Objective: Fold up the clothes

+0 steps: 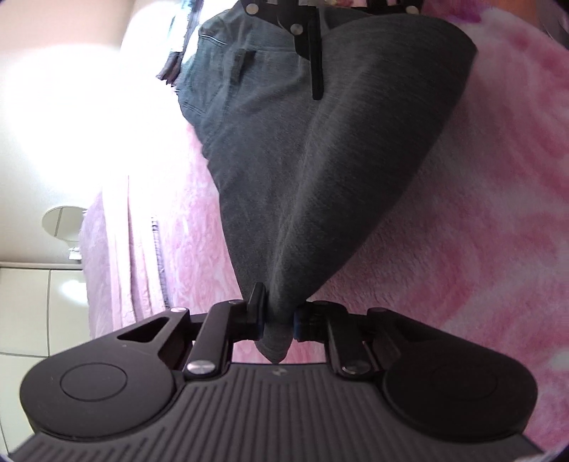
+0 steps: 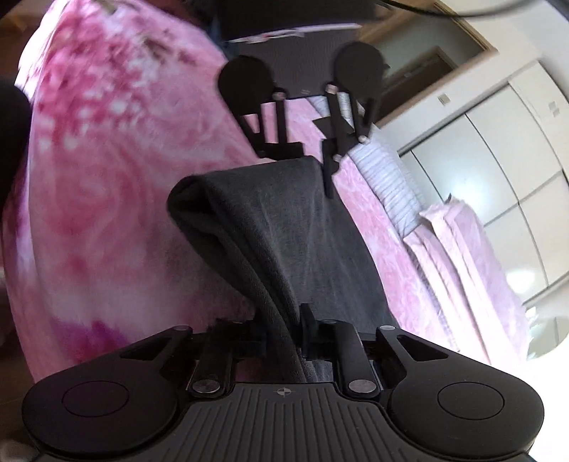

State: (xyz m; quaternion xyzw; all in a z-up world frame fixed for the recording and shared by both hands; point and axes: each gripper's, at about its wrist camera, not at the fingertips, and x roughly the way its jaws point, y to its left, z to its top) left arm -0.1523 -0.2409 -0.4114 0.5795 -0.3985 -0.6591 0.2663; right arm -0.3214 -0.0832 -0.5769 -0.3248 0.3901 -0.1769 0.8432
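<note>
A dark grey garment [image 1: 320,160] hangs stretched between both grippers above a pink blanket [image 1: 480,213]. My left gripper [image 1: 279,320] is shut on one bunched end of it. My right gripper [image 2: 284,334] is shut on the other end, where the garment [image 2: 277,231] runs away as a folded band. Each gripper shows in the other's view: the right gripper [image 1: 309,32] at the top of the left wrist view, the left gripper [image 2: 313,149] at the far end of the cloth in the right wrist view. A pocket and seam show on the garment's upper left part.
The pink flowered blanket [image 2: 106,195] covers a bed below the garment. A pale pink sheet [image 2: 462,256] hangs off the bed's side. White wardrobe doors [image 2: 498,170] stand beyond the bed. A tiled floor [image 1: 35,302] and a round white object [image 1: 64,222] lie beside it.
</note>
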